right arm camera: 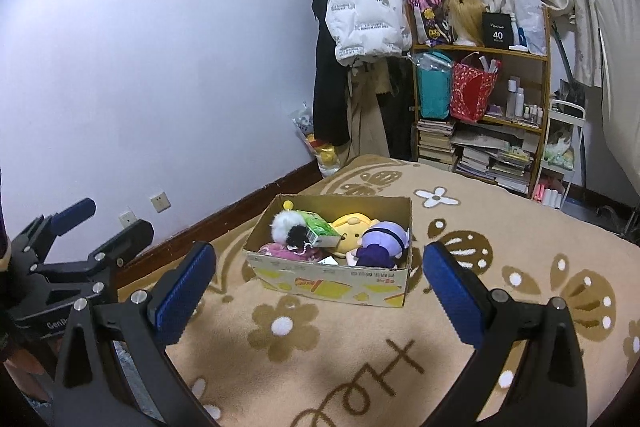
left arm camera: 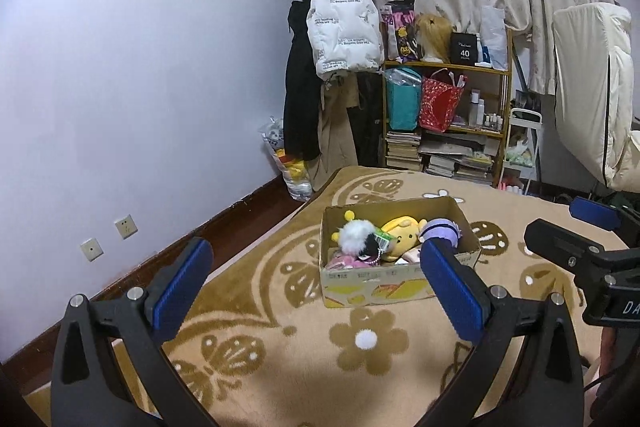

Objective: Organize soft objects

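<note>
Beige flowered blanket underfoot; from left wrist, box of plush toys dead ahead, long axis crosswise, left gripper spread wide, holding nothing. From right wrist, same box ahead, slightly left; right gripper likewise agape and unladen, neither clearly nearer.

Both wrist views look forward and slightly down over the patterned blanket toward the cardboard box of plush toys, from near it. The left view sits further left; each catches the other gripper at its edge. Both share the bookshelf.
</note>
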The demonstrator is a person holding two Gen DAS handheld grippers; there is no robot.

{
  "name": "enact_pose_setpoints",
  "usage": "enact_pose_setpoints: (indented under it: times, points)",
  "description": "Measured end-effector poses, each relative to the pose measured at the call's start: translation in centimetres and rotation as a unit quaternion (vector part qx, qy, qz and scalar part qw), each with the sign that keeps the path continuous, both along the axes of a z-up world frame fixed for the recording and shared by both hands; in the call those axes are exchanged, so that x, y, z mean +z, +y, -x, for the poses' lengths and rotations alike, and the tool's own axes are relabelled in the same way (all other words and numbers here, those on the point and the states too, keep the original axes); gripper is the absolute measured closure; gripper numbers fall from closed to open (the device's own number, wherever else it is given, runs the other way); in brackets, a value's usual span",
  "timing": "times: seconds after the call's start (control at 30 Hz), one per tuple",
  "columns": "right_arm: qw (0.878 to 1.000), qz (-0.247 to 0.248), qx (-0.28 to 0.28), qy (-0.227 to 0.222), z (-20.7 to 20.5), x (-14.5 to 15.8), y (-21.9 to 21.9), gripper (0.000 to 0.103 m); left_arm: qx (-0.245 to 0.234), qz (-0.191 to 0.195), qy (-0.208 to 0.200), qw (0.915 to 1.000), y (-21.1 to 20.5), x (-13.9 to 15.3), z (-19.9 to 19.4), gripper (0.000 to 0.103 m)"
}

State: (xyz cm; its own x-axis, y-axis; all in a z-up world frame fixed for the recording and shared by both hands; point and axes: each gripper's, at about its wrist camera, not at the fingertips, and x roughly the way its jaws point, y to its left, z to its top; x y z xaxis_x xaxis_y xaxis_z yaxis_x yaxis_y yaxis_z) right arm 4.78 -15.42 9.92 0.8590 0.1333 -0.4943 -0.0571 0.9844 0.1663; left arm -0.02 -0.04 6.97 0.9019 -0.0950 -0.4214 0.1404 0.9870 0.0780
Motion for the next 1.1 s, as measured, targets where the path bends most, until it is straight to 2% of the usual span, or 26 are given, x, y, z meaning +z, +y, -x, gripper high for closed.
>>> enact_pose_setpoints:
  times: [0.17,0.27,0.4,0.8,1.1]
  points:
    - [1.0,-0.002,0.001,-0.017,0.9,-0.8,0.1,0.0,0.0,0.004,-0.005,1.0,0.3,-1.3,0.9,0.0]
    - [1.0,-0.013,-0.003,-0.011,1.0,-1.6,0.1,0.0,-0.003,0.012,0.001,0.9999,0.5,-2.5,0.9,0.0]
    - [1.0,-0.015,-0.004,-0.002,0.9,-2.7,0.1,0.0,-0.003,0.003,0.01,0.9999,0.2,-3.6,0.7,0.0]
    - [1.0,0.008,0.001,0.026,1.0,-5.6,0.6,0.0,-0.01,-0.01,0.025,0.9996,-0.3,-4.9,0.0,0.0]
    - [0.999,0.002,-0.003,0.035,0.9,-6.2,0.3,0.0,-0.018,-0.017,0.032,0.9992,-0.7,-5.2,0.0,0.0]
